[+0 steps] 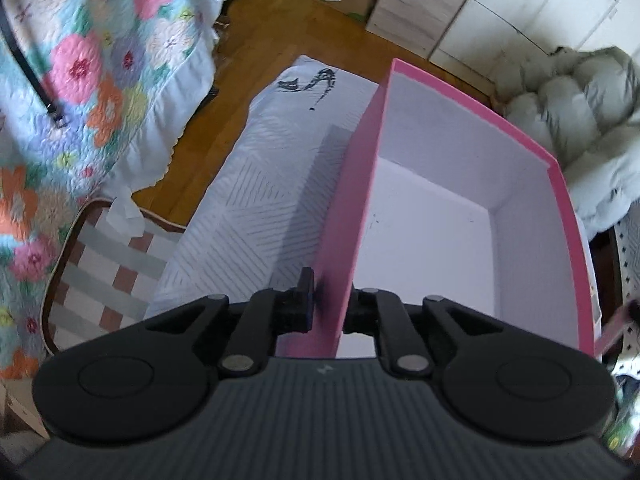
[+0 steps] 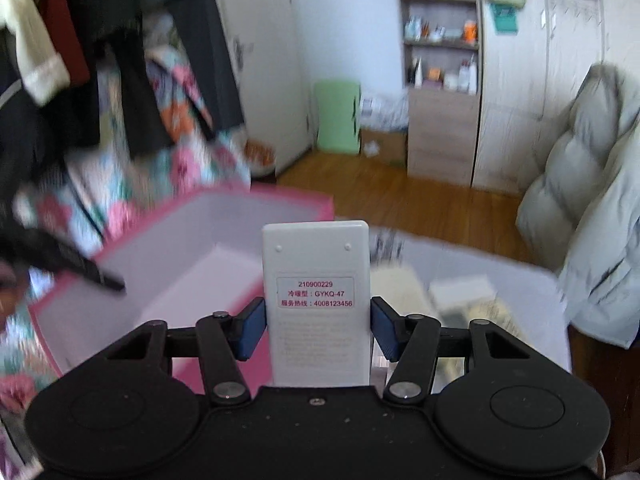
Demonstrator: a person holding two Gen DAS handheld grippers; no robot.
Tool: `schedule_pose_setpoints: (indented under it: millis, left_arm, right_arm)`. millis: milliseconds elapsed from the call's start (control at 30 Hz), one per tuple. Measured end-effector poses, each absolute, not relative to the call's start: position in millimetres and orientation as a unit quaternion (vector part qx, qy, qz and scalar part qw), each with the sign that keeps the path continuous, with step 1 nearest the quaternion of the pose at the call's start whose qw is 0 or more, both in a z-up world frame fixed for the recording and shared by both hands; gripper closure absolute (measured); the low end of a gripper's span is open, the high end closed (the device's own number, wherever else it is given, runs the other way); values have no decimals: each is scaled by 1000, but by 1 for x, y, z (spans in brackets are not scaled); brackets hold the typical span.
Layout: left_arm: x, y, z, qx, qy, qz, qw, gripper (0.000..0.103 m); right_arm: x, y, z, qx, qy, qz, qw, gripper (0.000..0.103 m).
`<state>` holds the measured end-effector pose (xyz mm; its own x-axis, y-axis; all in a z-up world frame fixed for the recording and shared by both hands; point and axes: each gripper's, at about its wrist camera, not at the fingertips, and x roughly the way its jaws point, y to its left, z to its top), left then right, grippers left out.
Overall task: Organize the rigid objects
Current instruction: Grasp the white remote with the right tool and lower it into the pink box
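Right tongs (image 2: 317, 322) pinching a white remote (image 2: 316, 304), label side up, long axis pointing straight ahead. The pink box (image 2: 224, 256) sits just left and beyond, open and looking empty, so the drop goes forward-left. Left tongs (image 1: 329, 308) pressed onto the box's near-left wall, steadying it on the white-covered desk (image 1: 248, 216). Background's blurred.

Remote (image 2: 316, 304) back sticker, red print: "210900229"; "冷暖型:GYKQ-47"; "服务热线:4008123456"; nothing else legible.
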<state>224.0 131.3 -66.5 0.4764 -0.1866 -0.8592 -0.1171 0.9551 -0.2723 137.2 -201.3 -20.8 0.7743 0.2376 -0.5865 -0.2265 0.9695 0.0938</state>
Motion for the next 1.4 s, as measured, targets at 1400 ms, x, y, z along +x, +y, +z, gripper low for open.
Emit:
schedule_pose_setpoints:
  millis: [1400]
  left_arm:
    - [206,102,-43,-13,476,-49,878,99]
  right_arm:
    - [317,-67,-60,241,538,134,796,32]
